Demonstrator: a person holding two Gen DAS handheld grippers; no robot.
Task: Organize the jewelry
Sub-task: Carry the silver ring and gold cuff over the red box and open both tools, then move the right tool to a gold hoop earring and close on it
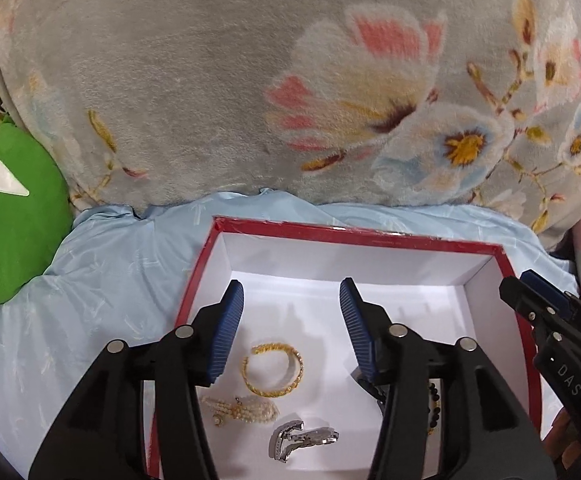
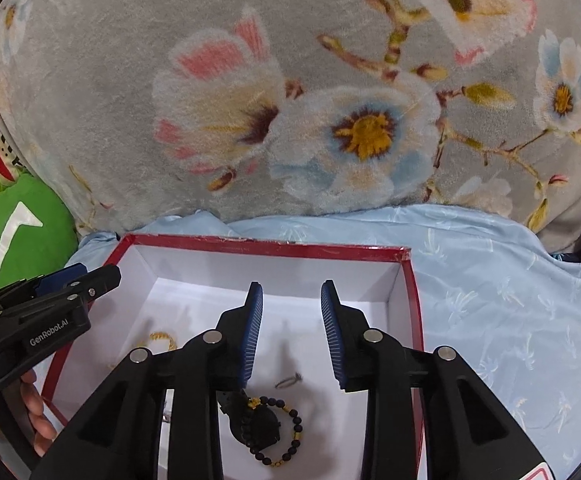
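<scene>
Nearest you in the red-rimmed box [image 1: 274,229]: the silver watch clasp [image 1: 302,438], stiff and slippery, so pinch it across the band. Beside it the pearl piece [image 1: 242,408] is floppy; scoop the bunched middle. Your left hand-held gripper [image 1: 290,328] hangs half open over the gold bangle [image 1: 273,370], holding nothing; it's light and rigid, so grab the rim. Your right hand-held gripper [image 2: 292,330] is narrower, empty, above the black bead bracelet [image 2: 278,430] and a tiny ring [image 2: 289,380] that's easy to flick away. Behind sits the bed's blue sheet [image 2: 490,280], then the floral blanket [image 1: 210,80].
</scene>
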